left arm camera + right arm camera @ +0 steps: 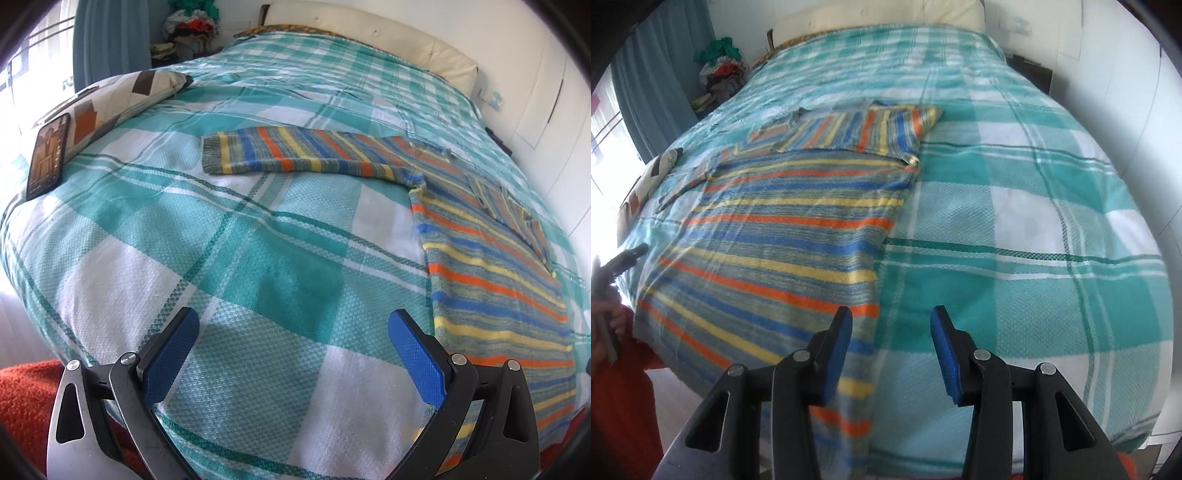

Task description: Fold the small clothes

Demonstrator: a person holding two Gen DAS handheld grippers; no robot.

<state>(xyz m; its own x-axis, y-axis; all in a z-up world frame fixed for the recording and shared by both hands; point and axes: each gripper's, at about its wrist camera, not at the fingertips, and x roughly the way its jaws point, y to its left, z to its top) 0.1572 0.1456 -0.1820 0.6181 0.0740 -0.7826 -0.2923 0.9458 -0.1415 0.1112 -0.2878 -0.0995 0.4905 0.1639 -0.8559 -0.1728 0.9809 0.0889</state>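
Observation:
A small striped knit sweater (491, 266) lies flat on the checked bed cover. One sleeve (295, 155) stretches out to the left. The other sleeve (857, 129) is folded across the top of the body (783, 229). My left gripper (293, 315) is open over bare cover, just left of the sweater's hem, with nothing between its pads. My right gripper (892, 313) is open above the sweater's right edge near the hem and holds nothing. The left gripper (624, 260) also shows at the far left of the right wrist view, held by a hand (602, 332).
The teal and white checked cover (221, 258) spreads over the whole bed. A phone (50, 157) leans on a patterned pillow (122, 96) at the left. A cream headboard (369, 40) and a pile of clothes (192, 26) stand at the back. Red-orange fabric (22, 391) shows at the near edge.

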